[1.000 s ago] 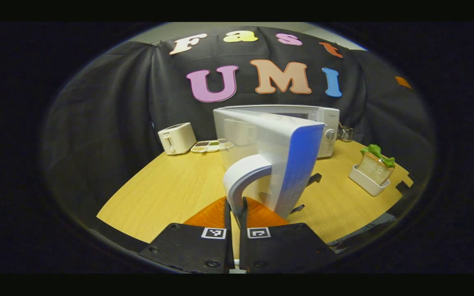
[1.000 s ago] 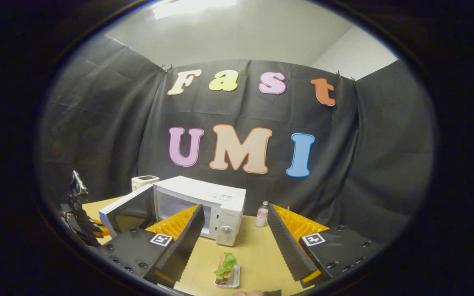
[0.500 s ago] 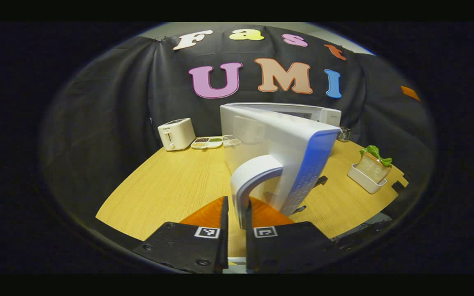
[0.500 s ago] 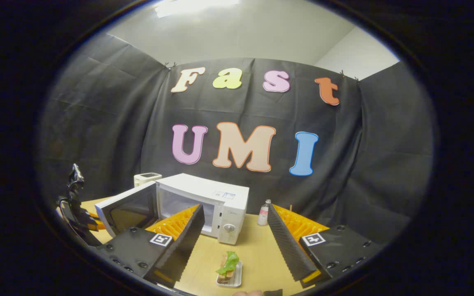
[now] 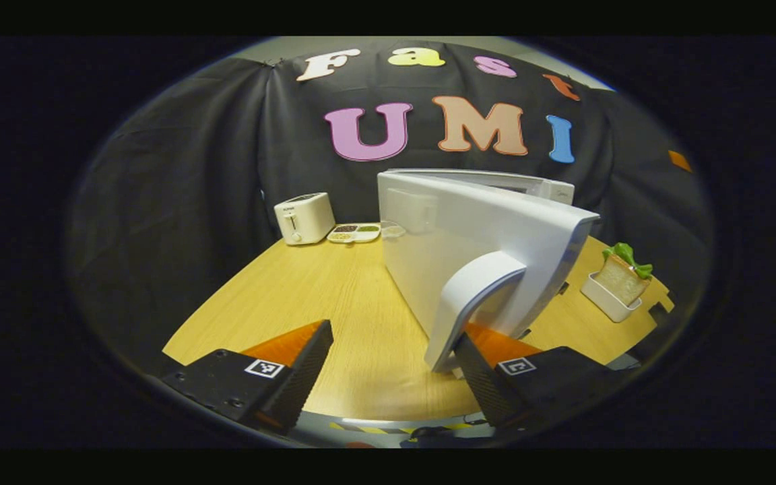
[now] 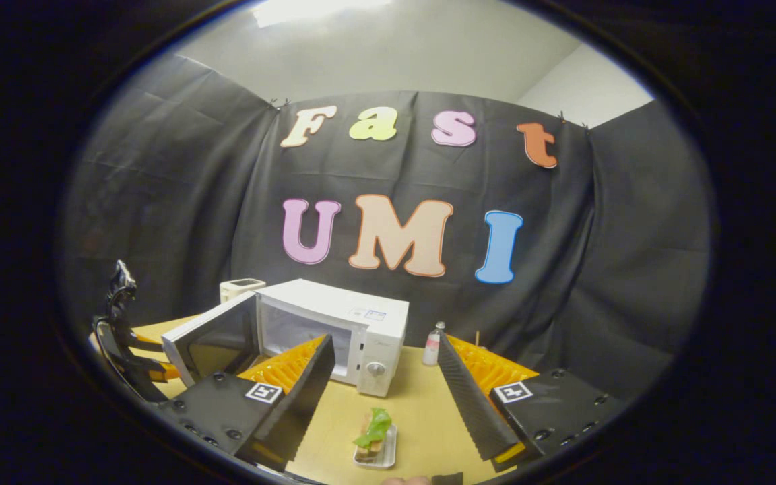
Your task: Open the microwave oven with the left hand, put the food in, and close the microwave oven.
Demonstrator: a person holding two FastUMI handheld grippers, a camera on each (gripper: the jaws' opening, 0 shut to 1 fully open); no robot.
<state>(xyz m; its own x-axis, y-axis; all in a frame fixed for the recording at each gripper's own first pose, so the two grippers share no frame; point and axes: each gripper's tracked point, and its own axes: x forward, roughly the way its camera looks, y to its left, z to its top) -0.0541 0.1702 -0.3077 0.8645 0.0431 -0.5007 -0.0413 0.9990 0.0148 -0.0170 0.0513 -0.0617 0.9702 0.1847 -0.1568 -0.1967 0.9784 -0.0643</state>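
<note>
Left gripper (image 5: pixel 391 367) fingers wide beside door handle (image 5: pixel 472 296); right gripper (image 6: pixel 382 384) fingers wide above sandwich tray (image 6: pixel 376 450) near counter's front edge.

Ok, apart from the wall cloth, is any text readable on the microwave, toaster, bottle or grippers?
No text here can be read.
microwave: brand mark on the front panel, too blurred.
microwave top: sticker, too small.
toaster: tiny mark on its front, too small.
bottle: label too small.
left gripper, right gripper: square coded tags, no words.
</note>
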